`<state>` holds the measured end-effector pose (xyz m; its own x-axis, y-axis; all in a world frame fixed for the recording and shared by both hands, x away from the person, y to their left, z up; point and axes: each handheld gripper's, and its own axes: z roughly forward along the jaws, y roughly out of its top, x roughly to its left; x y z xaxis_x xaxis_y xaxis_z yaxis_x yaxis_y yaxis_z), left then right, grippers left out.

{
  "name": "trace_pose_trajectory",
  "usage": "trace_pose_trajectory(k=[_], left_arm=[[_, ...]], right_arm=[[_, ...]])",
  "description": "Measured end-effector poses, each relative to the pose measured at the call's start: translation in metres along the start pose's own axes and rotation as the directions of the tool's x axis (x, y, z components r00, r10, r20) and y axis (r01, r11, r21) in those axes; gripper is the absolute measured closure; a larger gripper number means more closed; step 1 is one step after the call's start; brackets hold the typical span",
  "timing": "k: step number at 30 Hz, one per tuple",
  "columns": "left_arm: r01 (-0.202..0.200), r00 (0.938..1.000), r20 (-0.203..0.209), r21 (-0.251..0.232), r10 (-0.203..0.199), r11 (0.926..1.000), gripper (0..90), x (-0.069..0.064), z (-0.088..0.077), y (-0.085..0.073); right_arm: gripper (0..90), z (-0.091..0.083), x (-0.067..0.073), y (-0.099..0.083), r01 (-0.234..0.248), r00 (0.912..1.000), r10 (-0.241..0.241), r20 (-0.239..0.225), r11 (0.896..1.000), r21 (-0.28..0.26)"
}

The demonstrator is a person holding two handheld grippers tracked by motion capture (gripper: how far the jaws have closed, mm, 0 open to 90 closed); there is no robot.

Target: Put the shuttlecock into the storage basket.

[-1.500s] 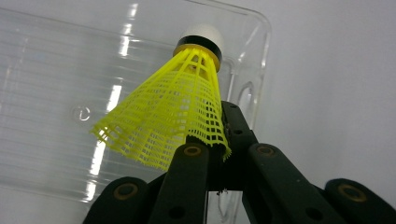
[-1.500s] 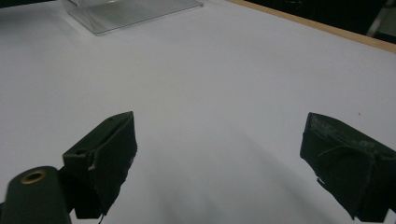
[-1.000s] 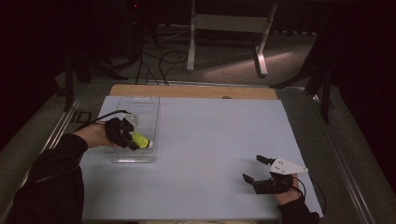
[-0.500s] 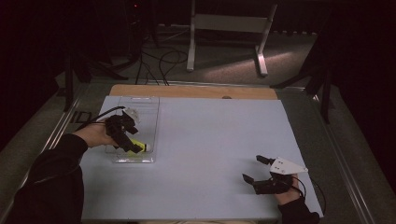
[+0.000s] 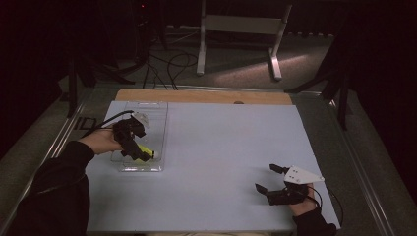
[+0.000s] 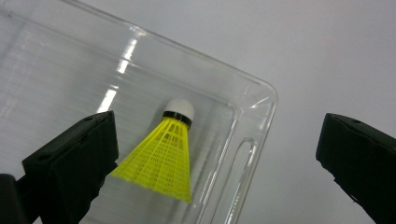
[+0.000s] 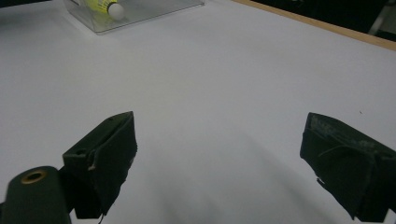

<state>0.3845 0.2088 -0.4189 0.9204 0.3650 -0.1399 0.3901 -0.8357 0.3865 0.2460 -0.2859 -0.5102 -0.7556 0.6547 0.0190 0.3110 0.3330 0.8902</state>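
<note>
- High view: we see the left gripper [image 5: 140, 152] over a clear plastic tray [image 5: 160, 128] at the left of the pale table sheet [image 5: 226, 147], with the right gripper [image 5: 268, 179] resting well apart at the near right corner.
- Left gripper view: we find its jaws have just been opening and now stand released; the yellow shuttlecock [image 6: 163, 156] lies free between them on the tray [image 6: 243, 140] floor, white cork tip toward the tray's corner, touching neither pad.
- Right gripper view: we note wide-spread jaws with bare sheet [image 7: 210, 93] between them; the shuttlecock [image 7: 105, 7] in its tray [image 7: 140, 14] lies far off.
- Writing: we can read no label or brand on any item.
</note>
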Motion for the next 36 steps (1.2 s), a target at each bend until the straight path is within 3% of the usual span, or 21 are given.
trace_pose_trajectory(k=[5,8,23,29,36], left_arm=[[-0.023,0.9996,-0.017,-0.014,0.023,0.9996,0.1,-0.006,-0.002,0.009],[-0.035,0.9993,-0.014,-0.04,0.034,0.9986,0.2,-0.01,-0.003,0.017],[-0.118,0.9926,0.019,-0.062,0.12,0.991,0.2,-0.029,0.006,0.056],[-0.142,0.9883,0.038,-0.119,0.148,0.9827,0.2,-0.037,0.013,0.075],[-0.152,0.9866,0.037,-0.152,0.159,0.9767,0.2,-0.044,0.027,0.091]], right_arm=[[10.8,-0.001,0.0,0.0,-0.004,1.0,0.004,0.0,1.0,0.0],[10.8,-0.001,0.0,0.0,-0.007,1.0,0.007,-0.001,1.0,-0.001],[10.7,-0.001,0.0,0.0,-0.016,0.9999,0.016,-0.005,1.0,-0.002],[10.8,-0.001,-0.001,-0.001,-0.015,0.9999,0.015,-0.007,1.0,-0.001],[10.8,-0.001,0.0,-0.001,-0.014,0.9999,0.014,-0.009,1.0,-0.001]])
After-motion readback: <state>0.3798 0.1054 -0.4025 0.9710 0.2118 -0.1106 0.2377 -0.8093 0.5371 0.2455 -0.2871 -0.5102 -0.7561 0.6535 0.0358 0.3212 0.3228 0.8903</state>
